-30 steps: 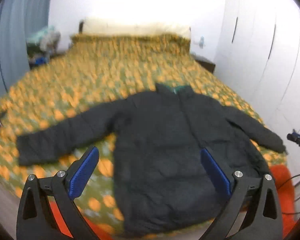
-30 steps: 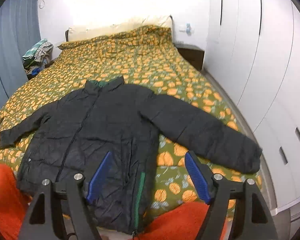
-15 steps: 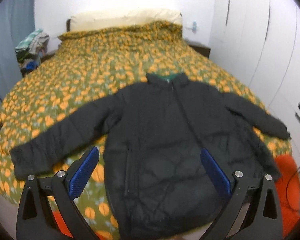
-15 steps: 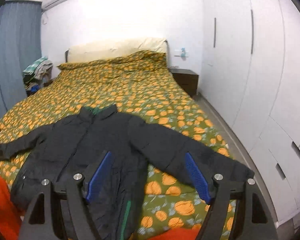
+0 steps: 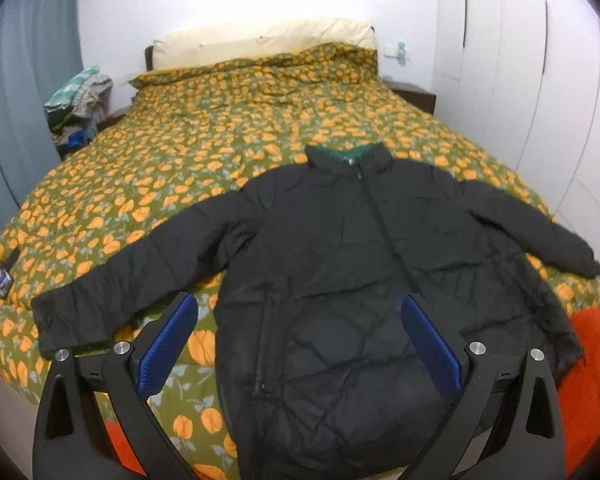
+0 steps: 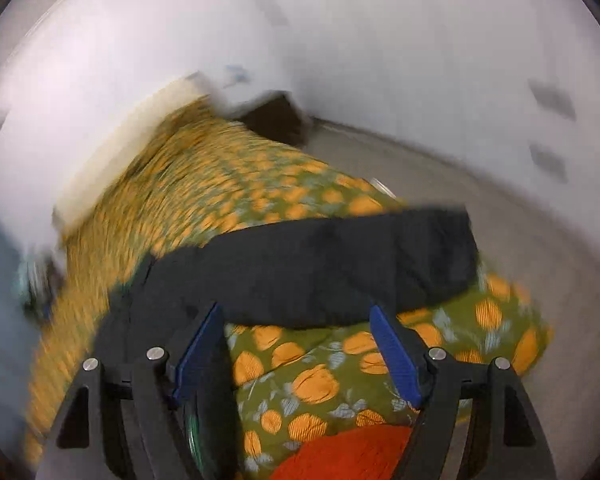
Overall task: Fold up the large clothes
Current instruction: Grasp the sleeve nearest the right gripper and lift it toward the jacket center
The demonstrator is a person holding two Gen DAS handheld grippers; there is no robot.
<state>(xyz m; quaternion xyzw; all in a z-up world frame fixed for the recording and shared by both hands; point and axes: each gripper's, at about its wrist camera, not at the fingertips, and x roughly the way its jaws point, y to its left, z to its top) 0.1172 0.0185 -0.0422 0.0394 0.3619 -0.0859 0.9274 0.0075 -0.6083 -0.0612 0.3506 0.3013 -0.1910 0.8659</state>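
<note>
Jacket [image 5: 340, 280] first: you have a black quilted one spread flat, front up, at the foot of the bed, on the green bedspread [image 5: 220, 140] with its orange flowers. Its collar points toward the cream pillow [image 5: 260, 40] at the head, the zip runs down the middle, and both sleeves lie stretched out to the sides.

Your left gripper [image 5: 300, 340] hangs over the lower part of the jacket with its blue pads wide apart and nothing between them. One pad sits over the bedspread beside the jacket's hem, the other over the quilted front.

Your right gripper [image 6: 300, 348] is tilted, and its view is smeared, so take this part loosely. Its jaws stand wide apart and hold nothing. Ahead of them one black sleeve [image 6: 320, 264] lies across the corner of the bed, and flowered bedspread shows between the pads. Something orange-red [image 6: 340, 452] lies at the near edge below.

White cupboard doors [image 5: 520, 80] run along one side of the bed, a grey-blue curtain [image 5: 28, 80] hangs on the other, and a heap of clothes [image 5: 76, 104] is piled near the curtain.
</note>
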